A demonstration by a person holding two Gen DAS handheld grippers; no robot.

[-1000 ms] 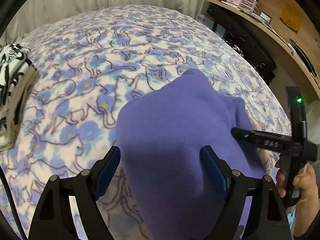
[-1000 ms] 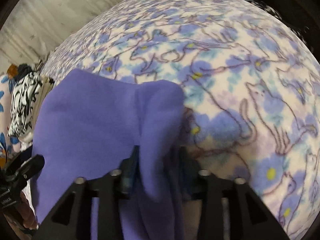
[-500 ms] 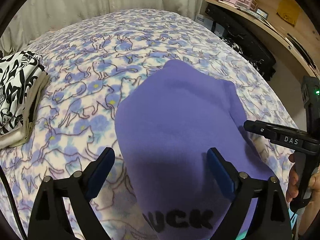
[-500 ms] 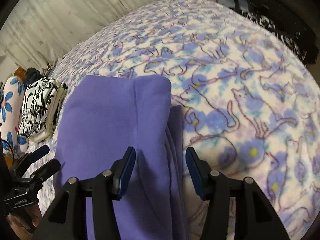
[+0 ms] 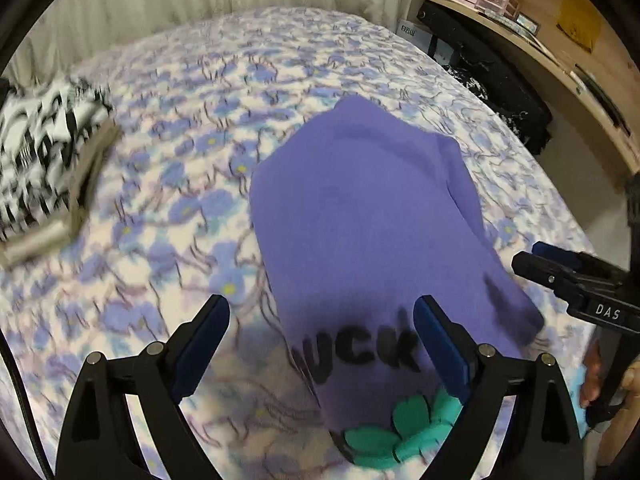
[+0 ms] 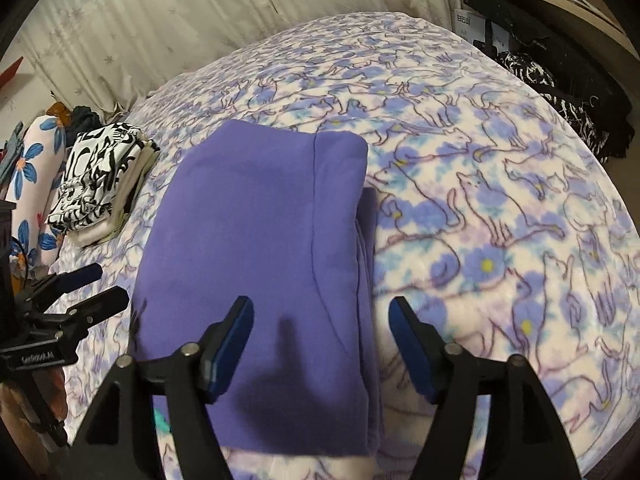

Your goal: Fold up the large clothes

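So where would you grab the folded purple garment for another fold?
Probably by the near hem of the purple garment, one claw at each near corner, coming in low from the near side. It lies flat on the cat-print blanket with stacked layers showing along its right edge, so pinch all layers together. The right claw is opening with nothing gripped; the left claw is open.

Both wrist cameras are looking steeply down from close above the bed [image 5: 168, 208], facing the curtain [image 6: 168, 20]; they're sharing the folded purple garment [image 6: 260, 220], each catching the other hand-held gripper at frame edge.
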